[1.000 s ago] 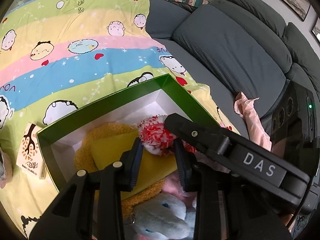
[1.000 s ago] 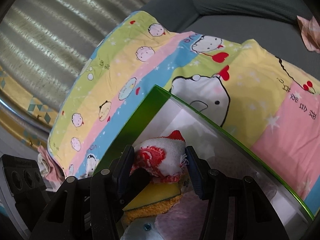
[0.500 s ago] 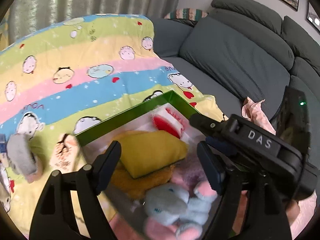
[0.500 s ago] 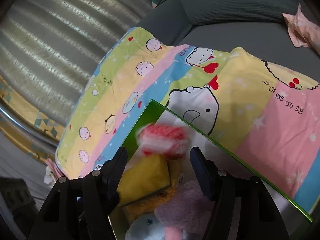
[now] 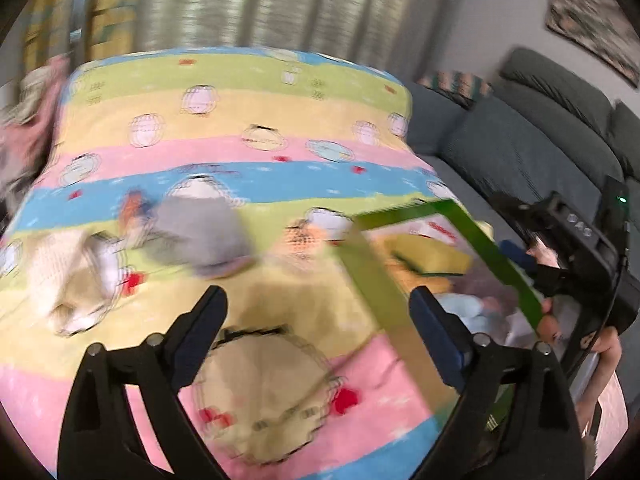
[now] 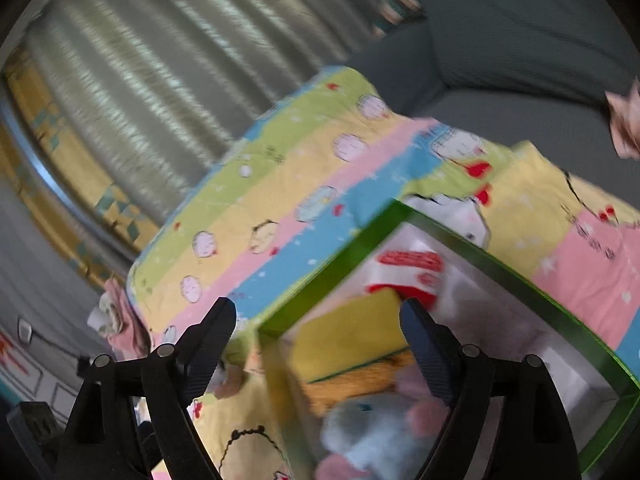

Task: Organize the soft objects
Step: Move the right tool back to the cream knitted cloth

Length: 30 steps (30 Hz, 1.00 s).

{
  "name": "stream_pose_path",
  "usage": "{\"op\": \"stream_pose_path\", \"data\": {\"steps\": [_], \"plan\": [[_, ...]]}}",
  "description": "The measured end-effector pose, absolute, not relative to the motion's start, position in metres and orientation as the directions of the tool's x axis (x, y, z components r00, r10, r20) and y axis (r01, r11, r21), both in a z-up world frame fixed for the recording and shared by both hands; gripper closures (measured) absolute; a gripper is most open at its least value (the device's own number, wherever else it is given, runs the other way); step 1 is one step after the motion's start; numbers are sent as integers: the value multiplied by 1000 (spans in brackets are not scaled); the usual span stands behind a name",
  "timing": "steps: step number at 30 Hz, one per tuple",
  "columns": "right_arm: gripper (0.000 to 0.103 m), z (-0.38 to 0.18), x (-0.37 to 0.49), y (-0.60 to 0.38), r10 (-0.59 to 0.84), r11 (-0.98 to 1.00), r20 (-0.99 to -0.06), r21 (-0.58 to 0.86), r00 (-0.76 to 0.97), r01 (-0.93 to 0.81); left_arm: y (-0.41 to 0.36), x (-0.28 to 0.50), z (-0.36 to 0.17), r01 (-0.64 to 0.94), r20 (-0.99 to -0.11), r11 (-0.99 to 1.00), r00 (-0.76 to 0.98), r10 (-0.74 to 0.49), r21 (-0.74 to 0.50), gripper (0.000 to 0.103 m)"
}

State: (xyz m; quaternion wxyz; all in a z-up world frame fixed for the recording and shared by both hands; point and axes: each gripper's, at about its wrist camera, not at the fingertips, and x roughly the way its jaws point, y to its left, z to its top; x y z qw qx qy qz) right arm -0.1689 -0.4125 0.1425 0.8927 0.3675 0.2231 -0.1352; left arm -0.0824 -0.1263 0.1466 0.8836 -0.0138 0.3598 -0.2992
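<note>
Both fingers of the left gripper (image 5: 318, 312) and right gripper (image 6: 318, 320) spread wide, empty. Red-and-white plush (image 6: 408, 276) lies in the green box (image 6: 328, 264) beside a yellow cushion (image 6: 344, 340); the right gripper's body lettering blurs unreadably

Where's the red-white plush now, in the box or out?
In. The red-white plush lies inside the green box, at its far corner; both grippers are open, empty.

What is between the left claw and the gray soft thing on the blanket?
Only bare striped blanket lies between the open left claw and the blurred gray soft thing. The left wrist view shows it.
</note>
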Motion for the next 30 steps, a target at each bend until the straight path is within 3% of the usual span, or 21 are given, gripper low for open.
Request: {"op": "stream_pose_path", "data": {"steps": [4, 11, 17, 20, 24, 30], "plan": [[4, 157, -162, -380, -46, 755, -473, 560, 880, 340, -59, -99, 134, 400, -573, 878, 668, -475, -263, 1], [4, 173, -146, -315, -23, 865, -491, 427, 871, 264, 25, -95, 92, 111, -606, 948, 745, -278, -298, 1], [4, 173, -132, -244, 79, 936, -522, 332, 850, 117, 70, -86, 84, -92, -648, 959, 753, -109, -269, 1], [4, 165, -118, -208, 128, 949, -565, 309, 815, 66, 91, -85, 83, -124, -656, 947, 747, -107, -296, 1], [4, 152, -86, -167, 281, 915, -599, 402, 750, -22, 112, -81, 78, -208, -680, 927, 731, -65, -312, 1], [4, 125, -18, -80, 386, 907, -696, 406, 605, -111, 124, -76, 74, -213, -702, 911, 704, -108, -353, 1]]}}
